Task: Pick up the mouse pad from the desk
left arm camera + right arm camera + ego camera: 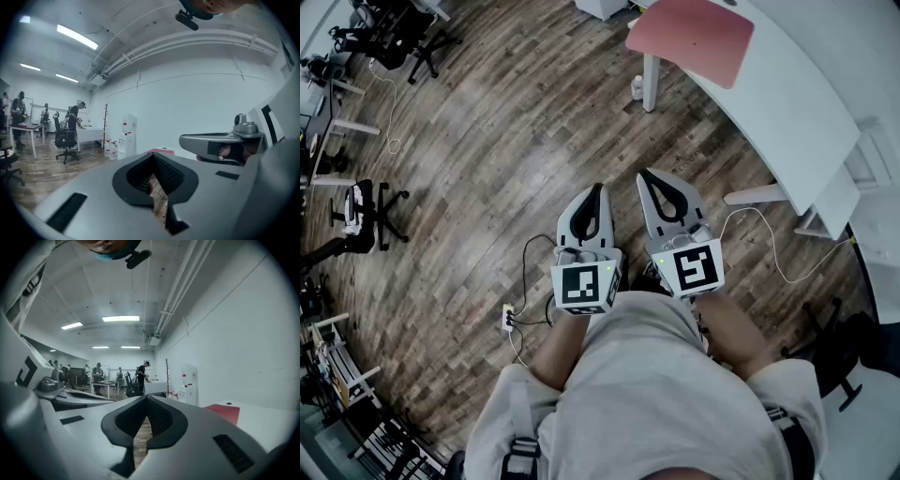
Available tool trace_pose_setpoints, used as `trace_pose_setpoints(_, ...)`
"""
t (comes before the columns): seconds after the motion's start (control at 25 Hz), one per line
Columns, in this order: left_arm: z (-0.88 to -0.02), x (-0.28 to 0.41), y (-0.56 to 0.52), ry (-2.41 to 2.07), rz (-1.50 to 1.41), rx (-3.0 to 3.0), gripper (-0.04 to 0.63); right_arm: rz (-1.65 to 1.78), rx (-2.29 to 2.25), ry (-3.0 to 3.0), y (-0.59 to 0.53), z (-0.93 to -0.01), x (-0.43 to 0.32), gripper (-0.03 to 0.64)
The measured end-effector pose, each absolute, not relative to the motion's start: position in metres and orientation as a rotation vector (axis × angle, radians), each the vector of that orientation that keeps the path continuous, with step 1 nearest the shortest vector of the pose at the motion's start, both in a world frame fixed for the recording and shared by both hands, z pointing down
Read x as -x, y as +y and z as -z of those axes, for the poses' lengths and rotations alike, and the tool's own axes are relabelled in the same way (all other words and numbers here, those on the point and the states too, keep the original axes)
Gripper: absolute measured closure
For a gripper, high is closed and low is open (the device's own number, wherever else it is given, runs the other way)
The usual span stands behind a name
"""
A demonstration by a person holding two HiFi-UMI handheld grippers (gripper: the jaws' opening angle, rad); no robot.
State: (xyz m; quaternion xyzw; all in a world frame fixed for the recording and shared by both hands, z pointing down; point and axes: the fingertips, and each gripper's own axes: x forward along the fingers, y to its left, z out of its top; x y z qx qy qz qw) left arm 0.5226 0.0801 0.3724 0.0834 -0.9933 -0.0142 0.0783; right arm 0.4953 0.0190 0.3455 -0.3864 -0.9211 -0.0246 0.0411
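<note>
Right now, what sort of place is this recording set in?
Most likely an open-plan office or lab: a long white desk with a red mouse pad, wheeled office chairs on wood floor, and a water dispenser.

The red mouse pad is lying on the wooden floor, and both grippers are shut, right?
No. The red mouse pad lies on the white desk instead, as the head view shows. The left gripper and right gripper are shut.
</note>
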Motion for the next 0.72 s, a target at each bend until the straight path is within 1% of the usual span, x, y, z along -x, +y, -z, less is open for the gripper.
trace_pose_setpoints(0.44,-0.407,-0.477,0.162,-2.835,0.108,-0.37,0.584,0.17,1.17,-2.717,0.11,-0.378,-0.456,0.577)
trace_pose_setpoints(0.72,-0.425,-0.432,0.192,-2.771,0.081,-0.512,0.583,0.206,1.004,-2.718,0.113,-0.403,-0.411,0.577)
